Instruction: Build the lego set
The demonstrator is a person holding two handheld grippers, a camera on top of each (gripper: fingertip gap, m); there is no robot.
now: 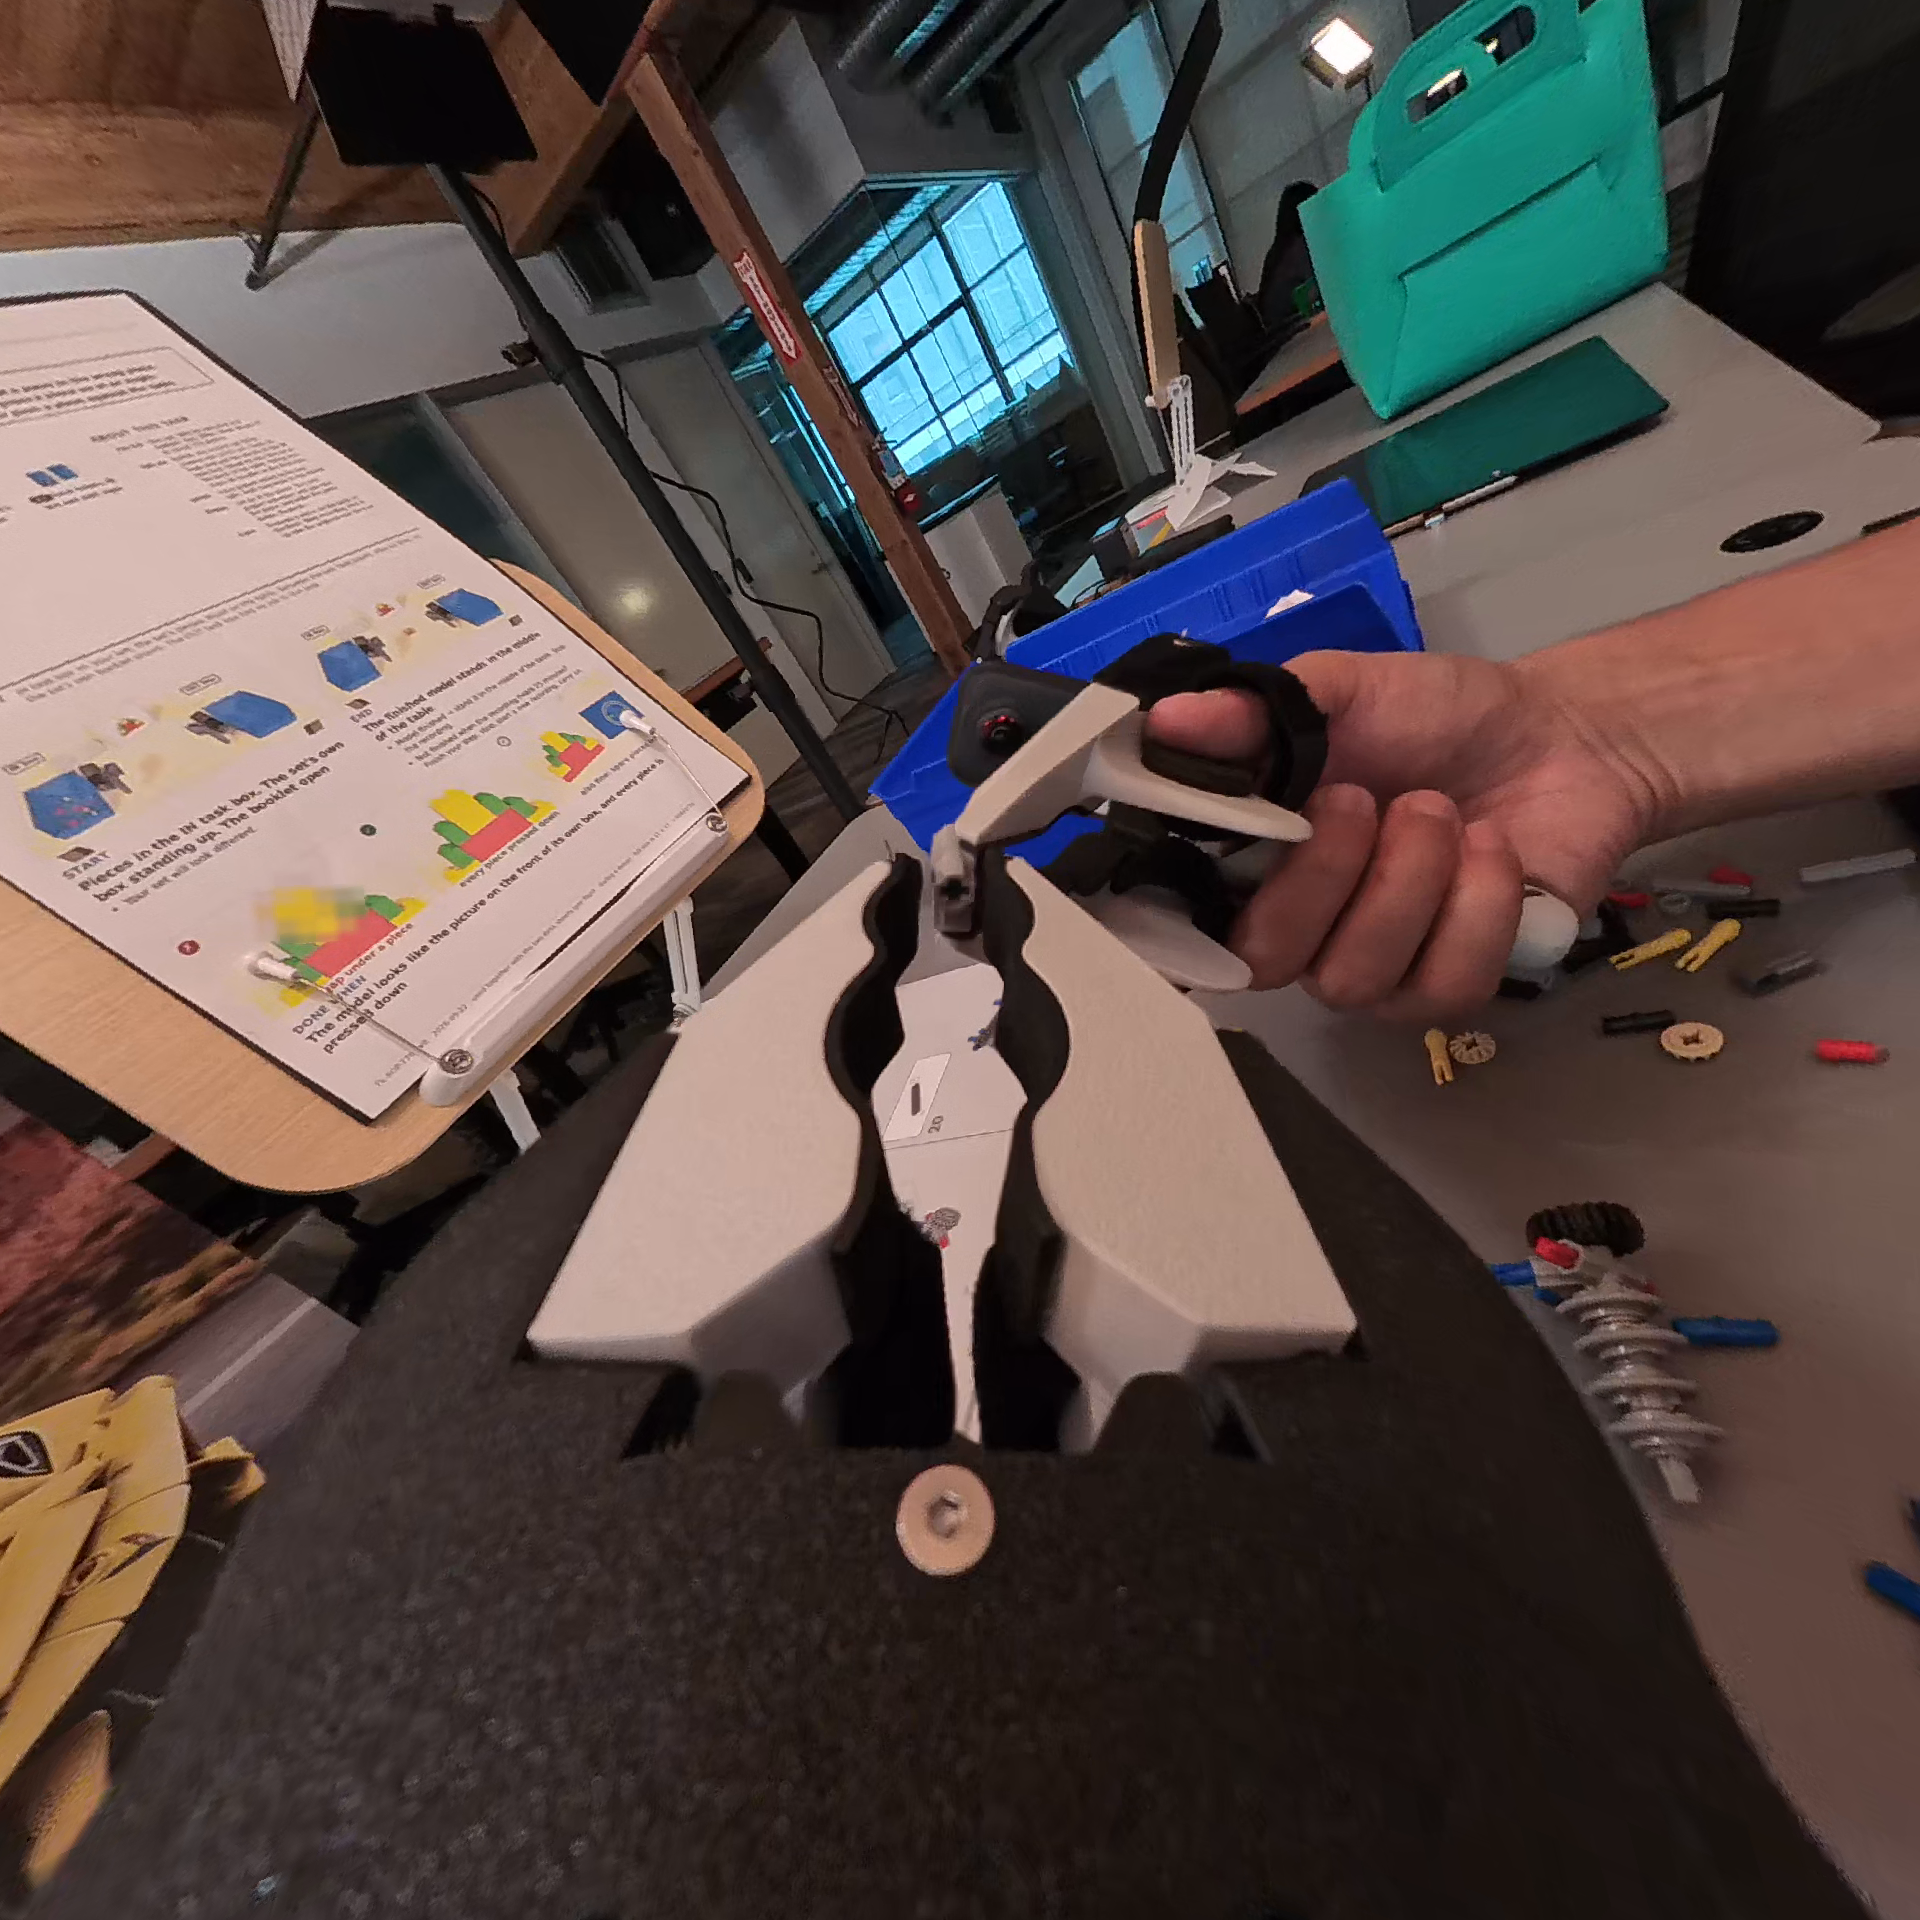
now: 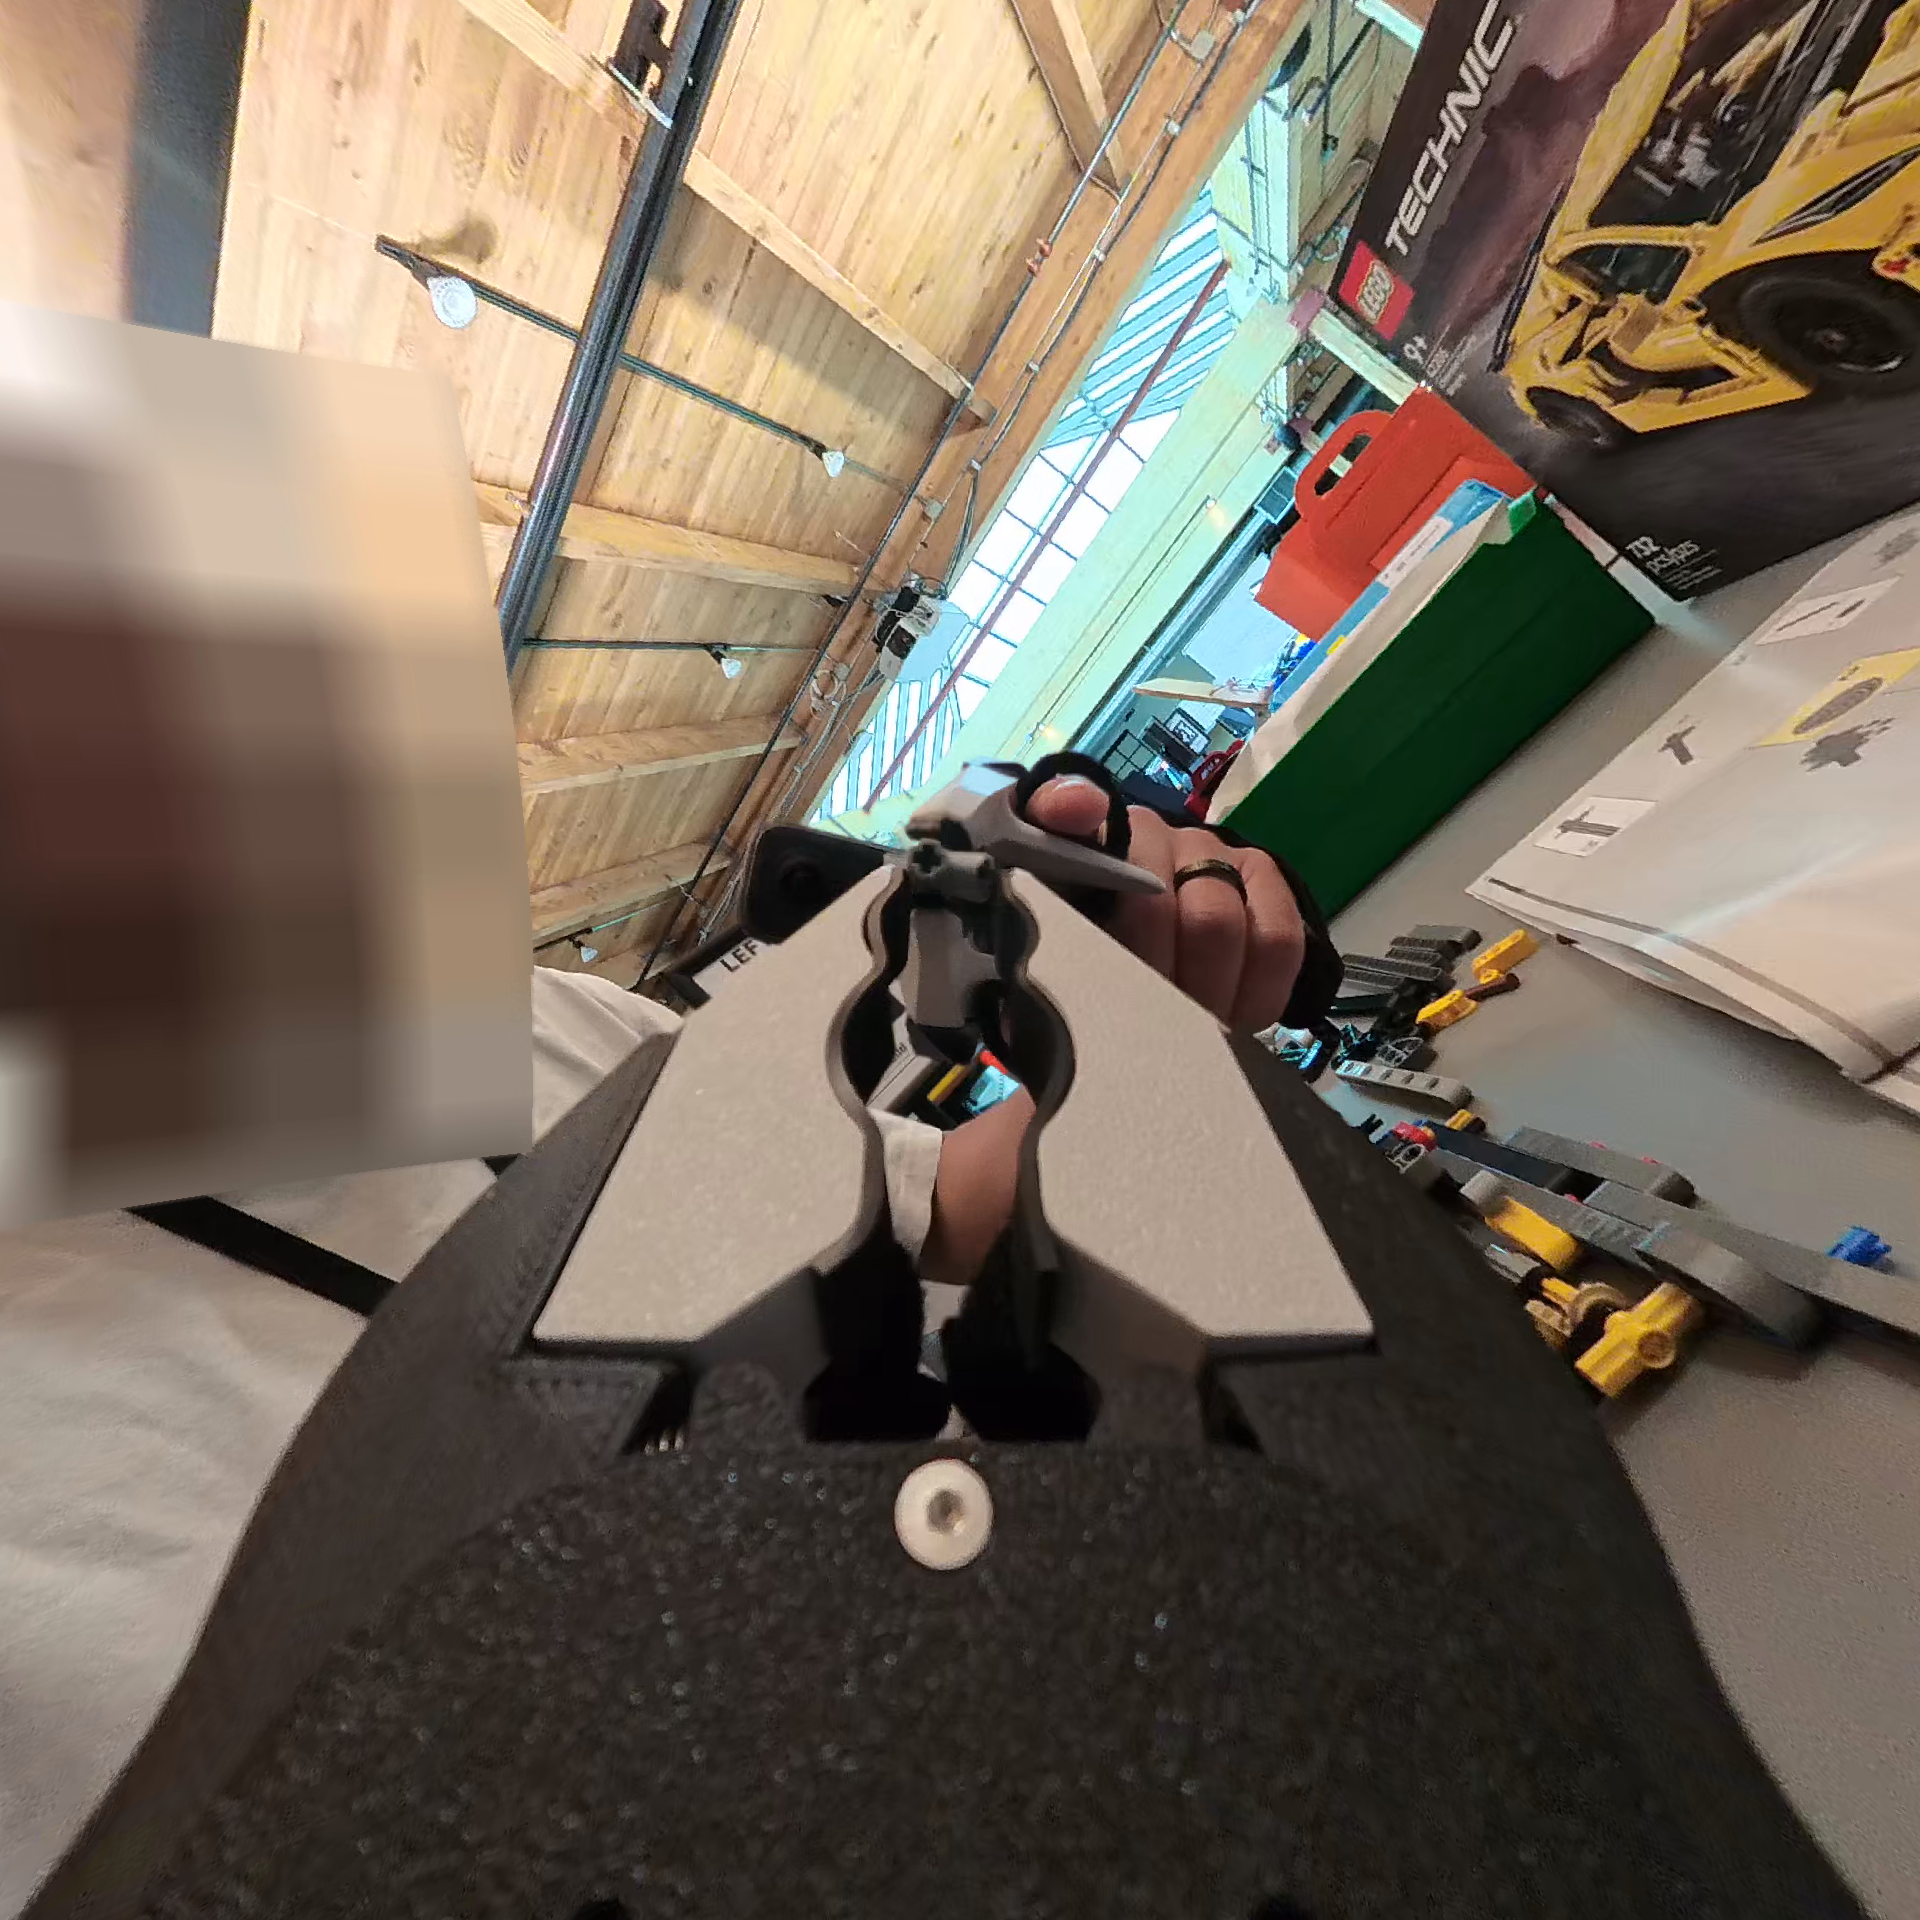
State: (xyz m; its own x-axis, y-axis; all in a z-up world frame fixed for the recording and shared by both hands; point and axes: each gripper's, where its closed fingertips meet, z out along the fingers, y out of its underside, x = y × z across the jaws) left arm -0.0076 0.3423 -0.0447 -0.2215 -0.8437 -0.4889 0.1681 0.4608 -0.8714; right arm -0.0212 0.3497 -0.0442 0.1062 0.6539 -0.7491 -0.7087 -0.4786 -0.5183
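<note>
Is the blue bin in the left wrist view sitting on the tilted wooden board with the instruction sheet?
No, the blue bin stands on the grey table, apart from the wooden board.

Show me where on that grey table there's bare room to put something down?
The table is bare between the blue bin and the dark green mat. Another bare strip lies between the open booklet and the yellow-and-grey pieces. It is crowded around the scattered small pins.

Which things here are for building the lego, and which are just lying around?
For the job:
small grey piece at both grippers' tips
loose pieces
spring part
booklet
lego box

Just lying about:
teal bag
orange bag
green bin
</note>
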